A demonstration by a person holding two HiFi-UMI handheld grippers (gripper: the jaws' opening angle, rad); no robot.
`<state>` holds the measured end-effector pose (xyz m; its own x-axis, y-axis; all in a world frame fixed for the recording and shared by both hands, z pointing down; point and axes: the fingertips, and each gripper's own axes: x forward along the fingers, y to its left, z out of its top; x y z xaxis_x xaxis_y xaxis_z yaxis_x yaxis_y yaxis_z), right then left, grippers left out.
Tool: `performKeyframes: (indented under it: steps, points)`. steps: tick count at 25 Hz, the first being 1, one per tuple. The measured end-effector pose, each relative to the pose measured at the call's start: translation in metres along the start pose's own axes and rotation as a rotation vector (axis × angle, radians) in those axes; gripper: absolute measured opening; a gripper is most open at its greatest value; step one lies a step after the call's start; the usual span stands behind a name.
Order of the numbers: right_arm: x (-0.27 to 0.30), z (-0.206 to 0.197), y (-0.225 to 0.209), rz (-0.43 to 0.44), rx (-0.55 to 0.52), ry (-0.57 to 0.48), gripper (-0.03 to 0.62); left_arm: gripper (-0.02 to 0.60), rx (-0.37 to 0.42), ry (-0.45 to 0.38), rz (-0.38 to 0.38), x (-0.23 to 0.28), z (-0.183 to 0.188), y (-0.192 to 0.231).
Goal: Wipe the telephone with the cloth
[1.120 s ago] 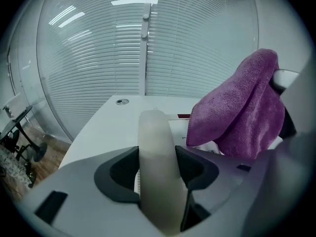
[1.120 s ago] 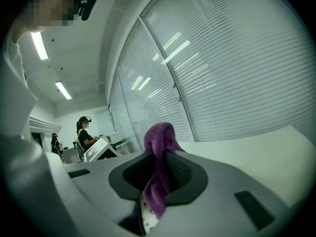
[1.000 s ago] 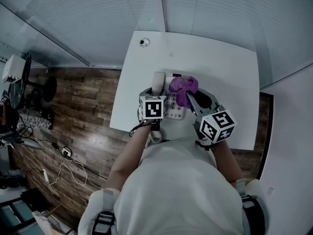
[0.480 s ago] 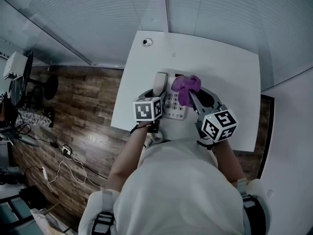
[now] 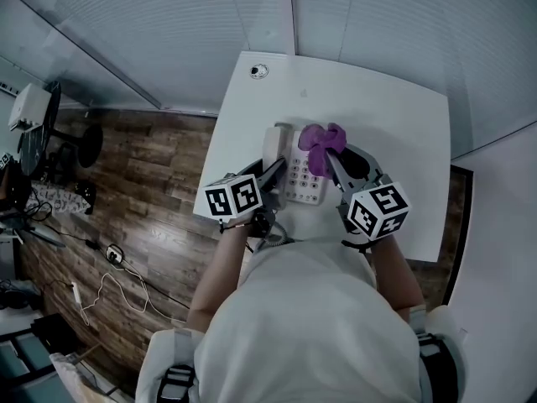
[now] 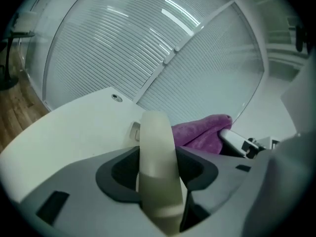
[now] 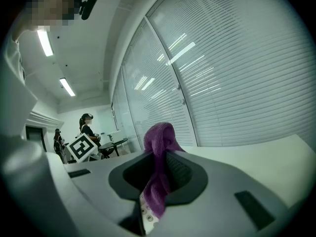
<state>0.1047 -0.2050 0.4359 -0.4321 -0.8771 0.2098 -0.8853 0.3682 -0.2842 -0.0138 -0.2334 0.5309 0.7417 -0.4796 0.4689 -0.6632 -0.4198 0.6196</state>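
the left gripper (image 5: pixel 270 171) clamps the cream handset (image 6: pixel 157 167); the right gripper (image 5: pixel 333 162) pinches the purple cloth (image 5: pixel 321 143) over the telephone (image 5: pixel 304 185) on the white table (image 5: pixel 394 116). the smooth handset may slip, or a tug could drag the base. no writing is legible, only square markers (image 5: pixel 375 211).

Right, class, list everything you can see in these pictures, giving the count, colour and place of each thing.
table: one, white, centre, by the blinds.
cable hole: one, dark, table's far left corner.
telephone: one, white, table's near side.
handset: one, cream, between the left gripper's jaws.
cloth: one, purple, at the telephone's far end.
wooden floor: brown, left of the table.
bystander: one clearly seen, dark clothes, far background.
left gripper: one, grey, shut on the handset.
right gripper: one, grey, shut on the cloth.
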Motion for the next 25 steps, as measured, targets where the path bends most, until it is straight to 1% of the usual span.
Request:
performKeyframes:
  steps: [3,5,10,13,18,22,25]
  points:
    - [0.006,0.005,-0.001,0.012,-0.009,-0.006,0.069,0.225,-0.048,-0.045,-0.095,-0.006,0.006,-0.012]
    - [0.009,0.008,0.002,0.023,-0.021,-0.008,0.069,0.225,-0.073,-0.066,-0.142,-0.011,0.009,-0.019]
    - [0.016,0.016,0.012,0.048,-0.052,-0.019,0.069,0.225,-0.134,-0.096,-0.267,-0.025,0.008,-0.035]
    - [0.022,0.021,0.018,0.068,-0.081,-0.021,0.069,0.225,-0.156,-0.105,-0.334,-0.029,0.006,-0.043]
    - [0.030,0.029,0.028,0.103,-0.126,-0.038,0.069,0.225,-0.185,-0.116,-0.414,-0.035,0.004,-0.053]
    - [0.035,0.033,0.041,0.138,-0.146,-0.047,0.069,0.225,-0.201,-0.110,-0.450,-0.041,0.001,-0.055]
    - [0.037,0.033,0.049,0.183,-0.134,-0.052,0.069,0.225,-0.287,-0.104,-0.486,-0.041,-0.006,-0.056]
